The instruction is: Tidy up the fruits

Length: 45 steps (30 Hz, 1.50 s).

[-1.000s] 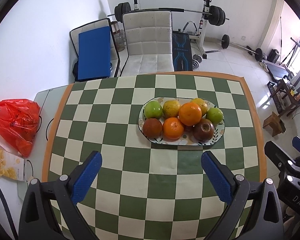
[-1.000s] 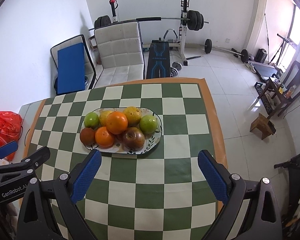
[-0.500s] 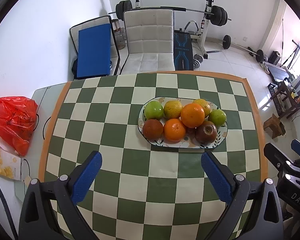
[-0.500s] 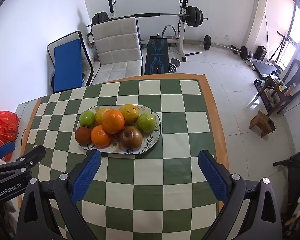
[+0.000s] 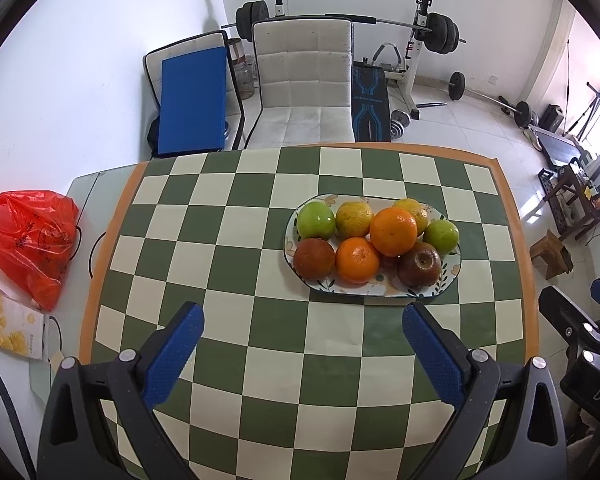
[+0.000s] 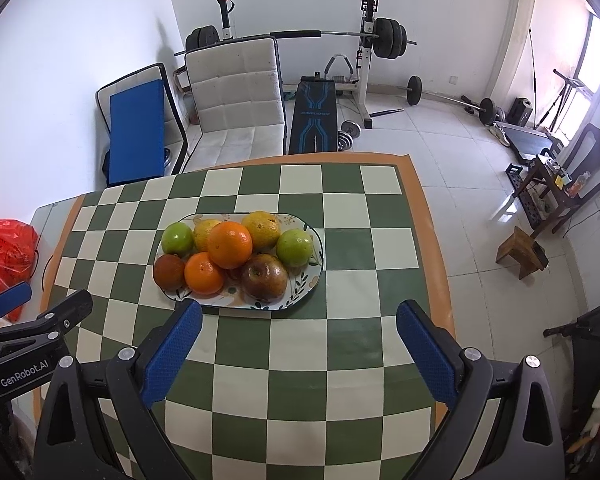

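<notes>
Oval plate (image 5: 448, 280): all eight fruits (image 5: 393, 230) piled on it; sorting apparently complete. Left hand-held gripper (image 5: 302, 320), right hand-held gripper (image 6: 299, 318): nearside of plate, wide apart, empty.

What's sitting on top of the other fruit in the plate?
One large orange rides highest, resting on the smaller orange, the dark apple and the fruit behind it. Something reddish shows beneath it; what it is cannot be told.

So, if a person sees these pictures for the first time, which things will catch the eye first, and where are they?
First comes the oval plate heaped with oranges and green and dark red fruit, on the green-and-cream checkered tablecloth, slightly right of centre. Next is the bright red plastic bag at the table's left edge. Nearest the camera, the left gripper and the right gripper hang open and empty.
</notes>
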### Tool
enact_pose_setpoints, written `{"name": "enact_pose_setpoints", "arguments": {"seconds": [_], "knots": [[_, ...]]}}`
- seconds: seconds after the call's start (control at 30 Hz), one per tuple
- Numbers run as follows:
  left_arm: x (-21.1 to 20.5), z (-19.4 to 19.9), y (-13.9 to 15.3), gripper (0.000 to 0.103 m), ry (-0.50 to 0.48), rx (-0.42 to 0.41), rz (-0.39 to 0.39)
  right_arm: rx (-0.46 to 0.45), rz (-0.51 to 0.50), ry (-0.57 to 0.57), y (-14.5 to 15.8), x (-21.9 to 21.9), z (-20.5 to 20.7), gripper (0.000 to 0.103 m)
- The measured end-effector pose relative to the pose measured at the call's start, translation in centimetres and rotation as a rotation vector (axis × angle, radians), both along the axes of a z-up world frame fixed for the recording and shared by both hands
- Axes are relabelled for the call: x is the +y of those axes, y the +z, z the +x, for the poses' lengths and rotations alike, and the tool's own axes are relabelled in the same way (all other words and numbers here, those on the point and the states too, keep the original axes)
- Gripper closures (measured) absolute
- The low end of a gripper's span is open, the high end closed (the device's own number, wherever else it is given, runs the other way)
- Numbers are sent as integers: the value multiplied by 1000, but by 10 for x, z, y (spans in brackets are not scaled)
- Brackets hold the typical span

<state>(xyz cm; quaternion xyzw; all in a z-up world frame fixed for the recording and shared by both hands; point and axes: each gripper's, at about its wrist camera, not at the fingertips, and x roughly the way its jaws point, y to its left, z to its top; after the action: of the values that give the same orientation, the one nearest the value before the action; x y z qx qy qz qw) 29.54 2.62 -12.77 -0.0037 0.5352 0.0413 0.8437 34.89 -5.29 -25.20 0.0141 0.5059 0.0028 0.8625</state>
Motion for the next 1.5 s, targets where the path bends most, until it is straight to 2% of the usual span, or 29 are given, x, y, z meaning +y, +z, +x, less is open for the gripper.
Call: {"name": "enact_pose_setpoints", "arguments": {"seconds": [0.73, 1.03, 1.5], "knots": [[-6, -12, 10, 1, -22, -37, 15, -6, 4, 4, 4, 0, -5, 3], [-7, -15, 16, 1, -26, -47, 10, -21, 2, -1, 19, 2, -16, 3], [-7, -17, 18, 1, -28, -54, 3, -31, 5, -5, 23, 0, -21, 3]]}}
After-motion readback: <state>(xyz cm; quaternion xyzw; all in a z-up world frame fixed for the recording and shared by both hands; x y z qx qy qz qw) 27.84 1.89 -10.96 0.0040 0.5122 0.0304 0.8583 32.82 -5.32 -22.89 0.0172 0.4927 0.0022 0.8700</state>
